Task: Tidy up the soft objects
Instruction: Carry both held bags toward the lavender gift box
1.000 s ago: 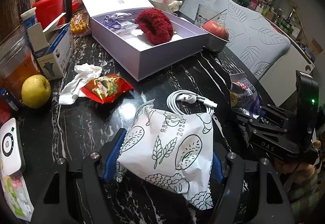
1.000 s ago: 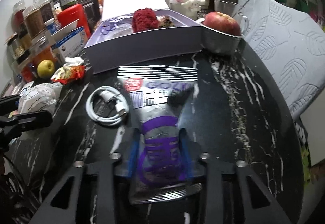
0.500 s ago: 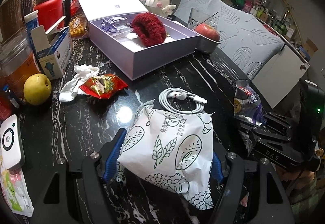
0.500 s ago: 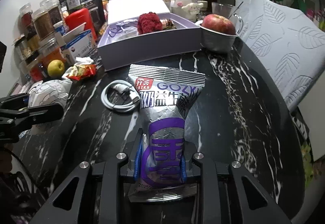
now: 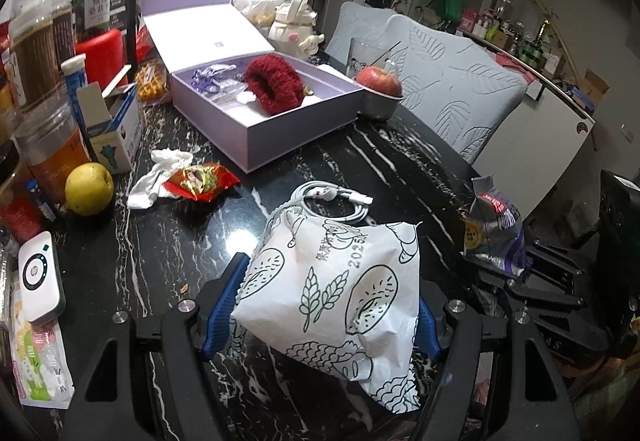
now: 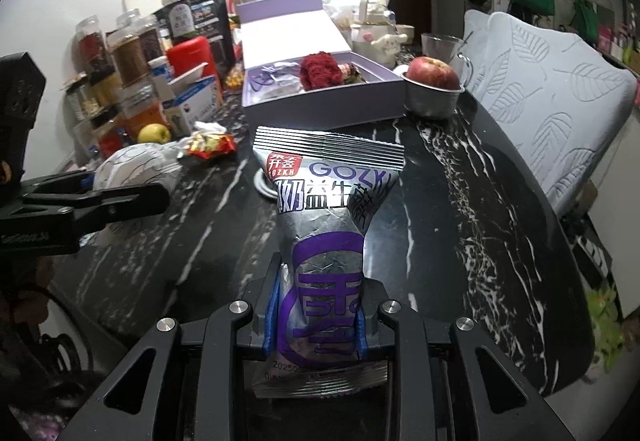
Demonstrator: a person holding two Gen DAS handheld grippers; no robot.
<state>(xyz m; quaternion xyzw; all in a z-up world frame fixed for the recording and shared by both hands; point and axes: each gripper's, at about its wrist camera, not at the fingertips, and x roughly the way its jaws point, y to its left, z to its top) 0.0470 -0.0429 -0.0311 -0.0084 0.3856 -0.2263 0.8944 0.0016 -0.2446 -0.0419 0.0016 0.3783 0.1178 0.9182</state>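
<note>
The left hand-held gripper grips a crinkly white printed paper bag. The right hand-held gripper pinches a shiny silver-and-purple foil snack pouch above the black marbled table.

The table top is glossy black stone with white veining; it reflects a lamp. The white bag looks like matt, creased paper printed with black line drawings. The snack packet is shiny, crinkled silver foil with purple print. The box is smooth, matt lilac card. The scrunchie inside it is fuzzy dark red cloth. The bowl is dull brushed metal. The cable is smooth white plastic. The gripper fingers are matt black plastic with blue pads. The chair covers are quilted pale cloth with a leaf pattern.
</note>
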